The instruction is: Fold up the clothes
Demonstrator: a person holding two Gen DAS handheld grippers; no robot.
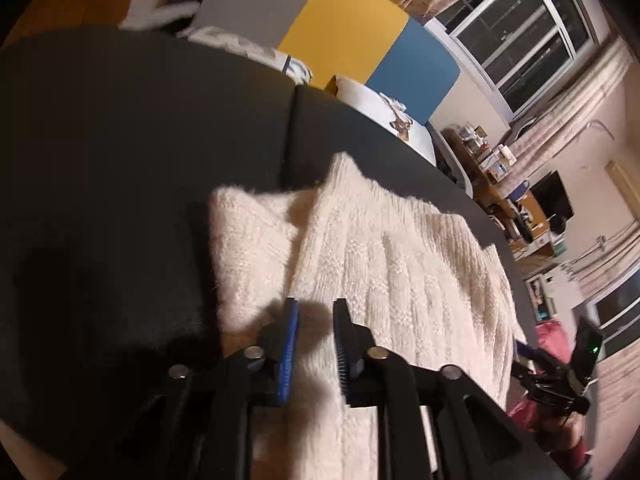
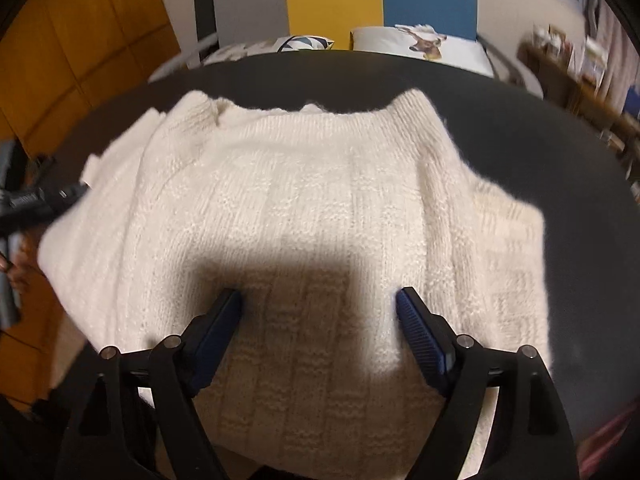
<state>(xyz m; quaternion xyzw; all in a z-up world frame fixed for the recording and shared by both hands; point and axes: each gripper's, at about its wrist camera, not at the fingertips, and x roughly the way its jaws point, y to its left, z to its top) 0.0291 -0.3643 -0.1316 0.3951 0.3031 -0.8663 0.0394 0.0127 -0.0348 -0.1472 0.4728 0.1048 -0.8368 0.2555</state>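
White knit sweater spread across the dark surface

From the left, we see our left gripper [image 1: 314, 308] hovering with a narrow gap over the sweater's [image 2: 304, 200] left side, nothing pinched between its blue pads. The sweater lies flat mid-surface [image 2: 580, 184], neckline toward the far edge. Our right gripper [image 2: 320, 300] hangs wide apart above its near part, empty.

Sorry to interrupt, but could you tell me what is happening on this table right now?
A person is folding a cream knit sweater laid on a dark table, with a hand-held gripper in each hand. The right hand-held gripper hangs wide open above the sweater's middle, gripping nothing. The left hand-held gripper is over the sweater's edge, its jaws a narrow gap apart with no cloth visibly pinched. One sleeve already looks folded in.
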